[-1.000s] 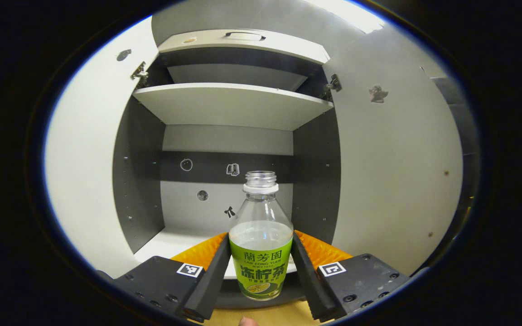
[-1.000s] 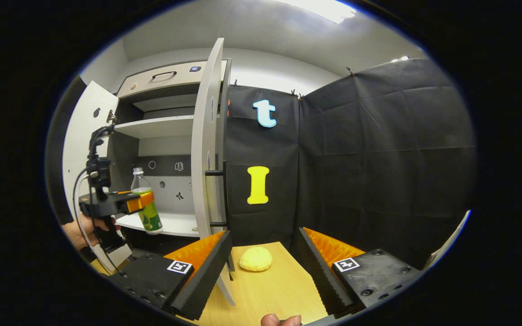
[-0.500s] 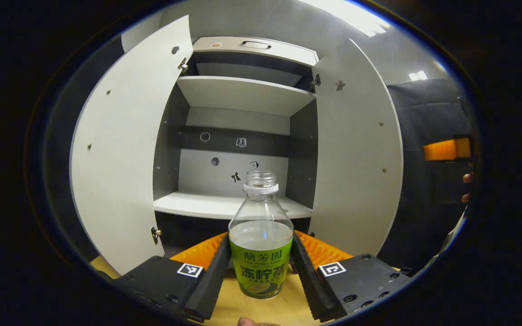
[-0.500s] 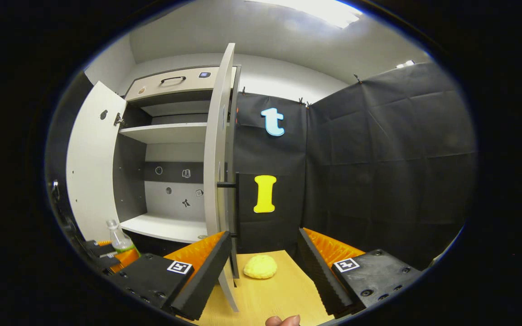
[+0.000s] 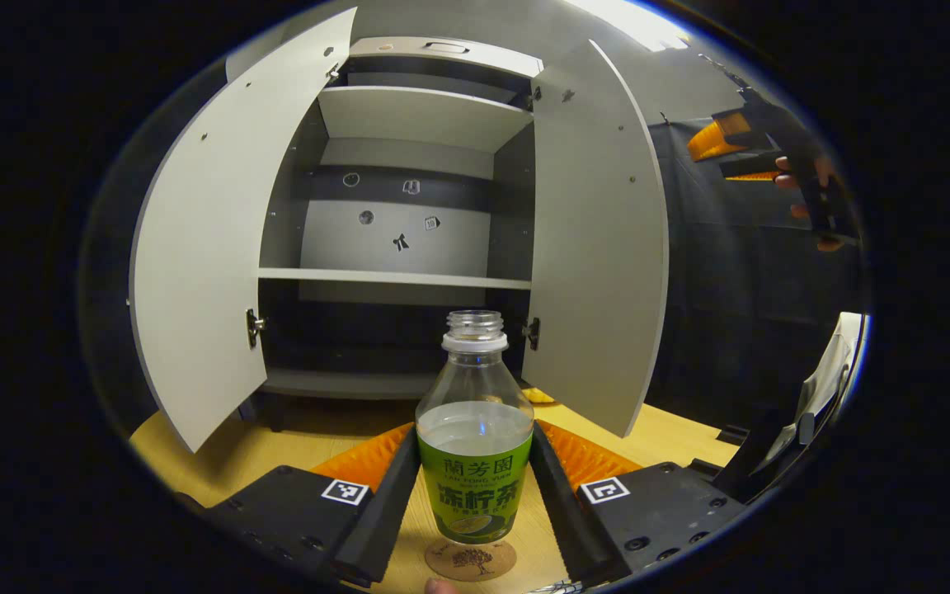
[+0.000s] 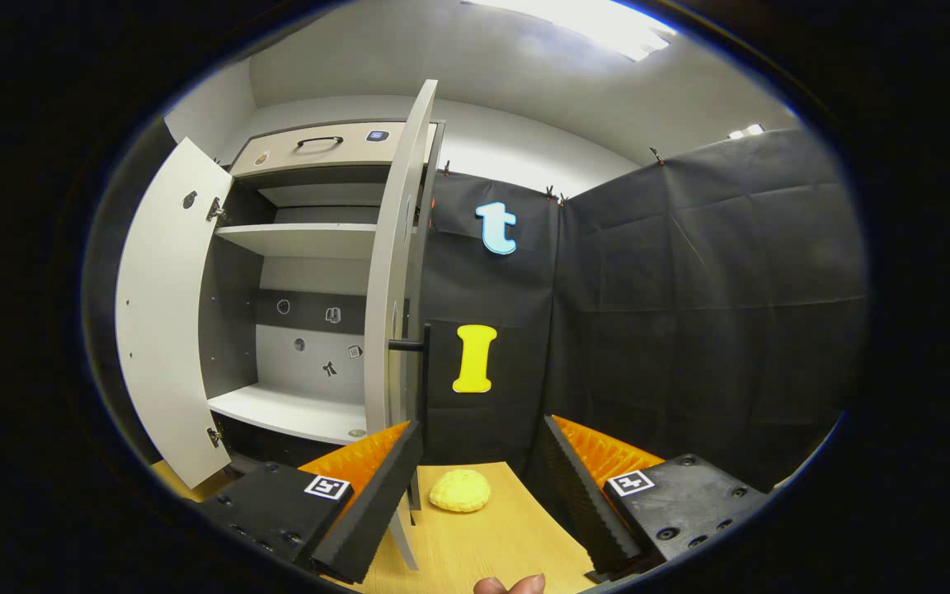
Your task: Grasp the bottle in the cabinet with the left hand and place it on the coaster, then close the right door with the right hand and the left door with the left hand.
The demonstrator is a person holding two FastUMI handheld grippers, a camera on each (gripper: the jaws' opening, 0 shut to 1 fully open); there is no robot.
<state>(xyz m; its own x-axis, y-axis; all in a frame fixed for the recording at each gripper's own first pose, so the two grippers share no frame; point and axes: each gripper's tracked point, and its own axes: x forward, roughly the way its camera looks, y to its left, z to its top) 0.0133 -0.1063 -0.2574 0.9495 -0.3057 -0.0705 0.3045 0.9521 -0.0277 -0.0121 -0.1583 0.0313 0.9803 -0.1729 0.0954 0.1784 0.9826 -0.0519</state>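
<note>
Left gripper view: left gripper (image 5: 475,495) is clamped on the bottle (image 5: 475,445), both fingers pressing its labelled sides. Bottle is upright, uncapped, part-full of clear liquid. It's out of the cabinet (image 5: 409,206) and directly above the round coaster (image 5: 470,559) on the wooden table (image 5: 277,450); base looks just over or barely touching the coaster, can't tell which. Cabinet stands behind w/ both doors swung wide: left door (image 5: 211,239) and right door (image 5: 599,239). Shelves inside look bare. Far right, the right gripper (image 5: 726,153) is held up in a hand (image 5: 809,194), well apart from the doors.

Right gripper view: right gripper (image 6: 479,487) has its fingers spread w/ nothing between them, so it's open & idle. Right door is seen edge-on just ahead, its dark bar handle (image 6: 409,346) facing this side. A yellow lumpy object (image 6: 459,490) lies on the table past the fingers, near the door's lower edge. Left door is open at the far side.

Progress, as I judge it: pickup done, carry to coaster basically done; bottle not yet released. Left to do: set it down & let go, then right gripper pushes right door shut, then left gripper shuts left door. Roughly a third through
</note>
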